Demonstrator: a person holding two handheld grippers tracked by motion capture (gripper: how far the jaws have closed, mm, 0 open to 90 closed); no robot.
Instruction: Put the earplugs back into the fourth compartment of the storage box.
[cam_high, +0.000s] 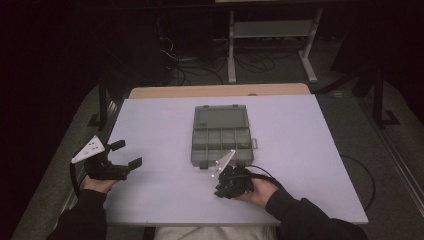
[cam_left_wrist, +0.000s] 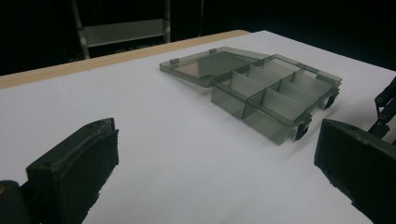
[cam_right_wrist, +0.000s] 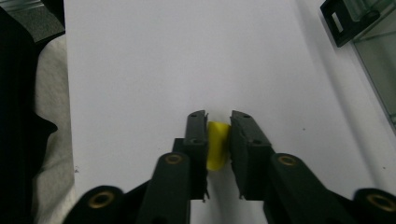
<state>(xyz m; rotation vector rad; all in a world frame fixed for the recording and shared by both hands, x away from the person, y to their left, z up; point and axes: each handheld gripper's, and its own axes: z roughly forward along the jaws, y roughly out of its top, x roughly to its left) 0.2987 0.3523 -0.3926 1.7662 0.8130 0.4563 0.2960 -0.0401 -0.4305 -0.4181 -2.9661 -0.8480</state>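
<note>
Yellow piece (cam_right_wrist: 217, 145): a small, smooth-looking block, sitting between the pads of the right hand-held gripper (cam_right_wrist: 218, 122), which is clamped on it from both sides just above the desk (cam_right_wrist: 187, 60), near the front edge and a little right of the middle. It looks light, and probably plastic or rubber, so weight should be no concern; slip is the likelier trouble, since so little of it offers itself to the pads. The present hold, across its two flat sides with the piece centred between the pads, seems the right one. Whether it rests on the desk or is already clear of it I cannot tell.

Just behind the right hand-held gripper lies the box (cam_high: 221, 134), a smoky clear organiser in the middle of the desk, lid folded back flat towards the far edge, its small compartments open upward. One compartment at its right side seems to hold something yellowish, too small to make out. The box looks stiff but thin-walled, and light enough to skate if knocked.

The left hand-held gripper (cam_high: 126, 154) hovers near the left edge of the desk, jaws wide apart, holding nothing.
</note>
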